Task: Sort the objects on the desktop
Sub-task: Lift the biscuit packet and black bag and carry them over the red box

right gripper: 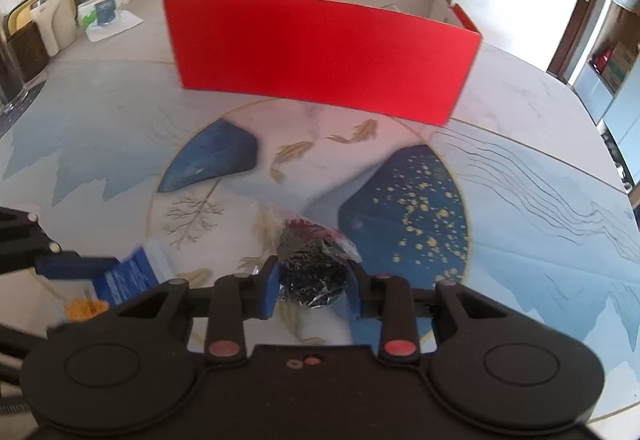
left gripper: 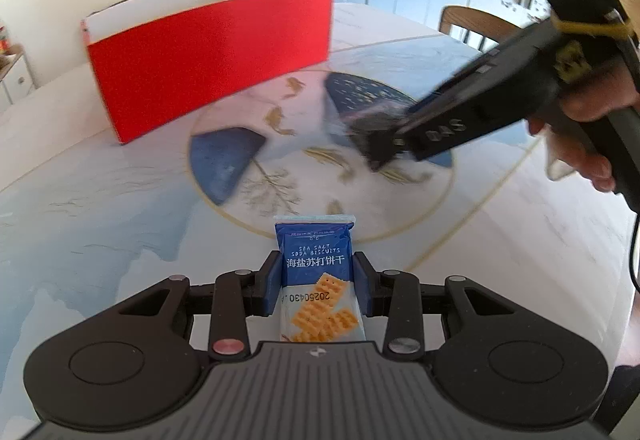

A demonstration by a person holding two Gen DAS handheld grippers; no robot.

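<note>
Here we see the left gripper [left gripper: 316,286] pinching a blue packet of sea salt soda biscuits [left gripper: 318,272] between its blue pads, low over the patterned worktop [left gripper: 100,240]. The right gripper [right gripper: 313,286], held in a person's hand [left gripper: 592,120], has its pads against a dark crinkly wrapped snack [right gripper: 314,264] sitting on the worktop's round painted centre. An open red box [right gripper: 320,52] stands beyond both, well apart from the two items.
</note>
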